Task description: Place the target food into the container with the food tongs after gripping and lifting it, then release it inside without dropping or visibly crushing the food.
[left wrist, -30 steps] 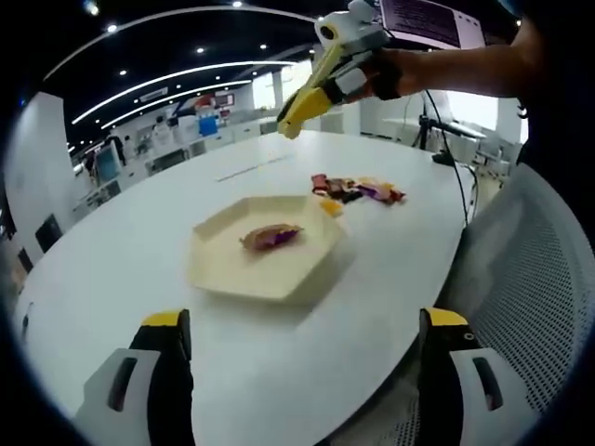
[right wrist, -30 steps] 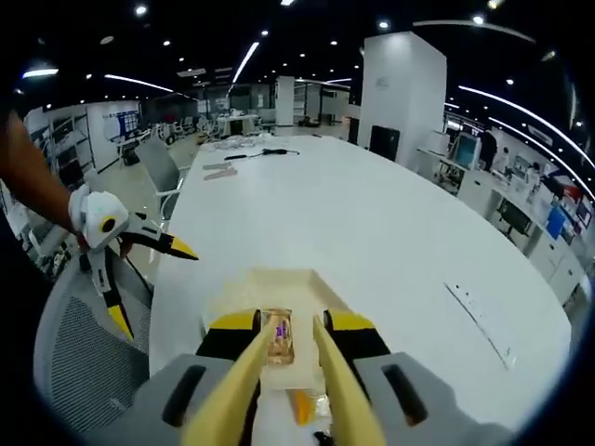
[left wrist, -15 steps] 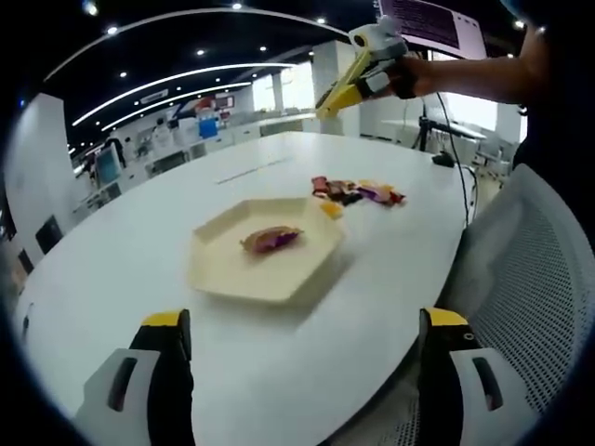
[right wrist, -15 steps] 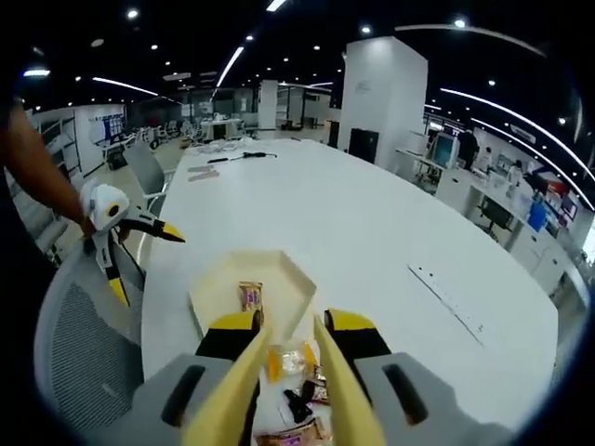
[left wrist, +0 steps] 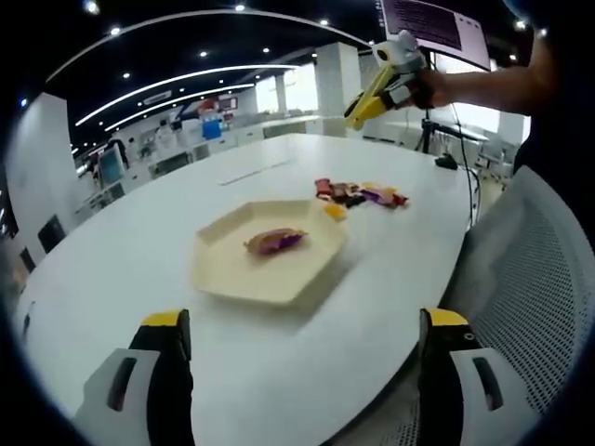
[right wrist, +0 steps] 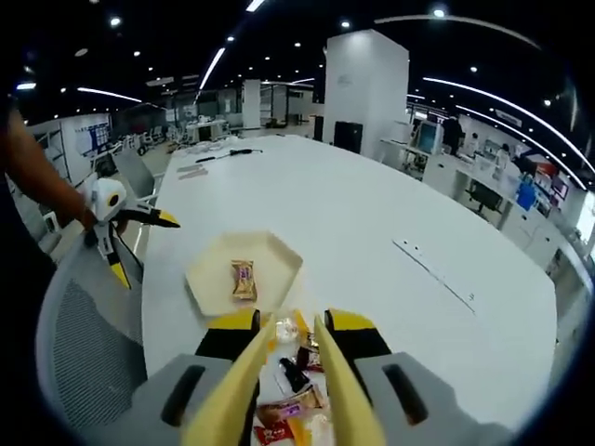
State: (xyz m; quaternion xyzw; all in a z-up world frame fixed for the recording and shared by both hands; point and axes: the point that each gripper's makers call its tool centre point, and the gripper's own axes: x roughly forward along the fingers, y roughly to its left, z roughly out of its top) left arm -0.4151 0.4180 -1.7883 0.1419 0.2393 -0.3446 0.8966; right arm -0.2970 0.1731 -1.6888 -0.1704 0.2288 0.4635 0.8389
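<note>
One wrapped snack point(left wrist: 273, 241) (purple-orange), hexagonal tray point(left wrist: 228, 279)

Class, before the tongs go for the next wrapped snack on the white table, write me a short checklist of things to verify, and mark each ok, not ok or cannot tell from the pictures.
1. Tongs carry nothing between their tips: ok.
2. Hexagonal tray has free room beside the wrapped snack lying in it: ok.
3. Pile of snacks lies on the table beside the tray, in front of the tongs: ok.
4. Left gripper sits off the table edge, away from tray and pile: ok.
5. Snack in the tray is uncrushed: cannot tell, too small.
6. Which snack is the next target: cannot tell.
</note>
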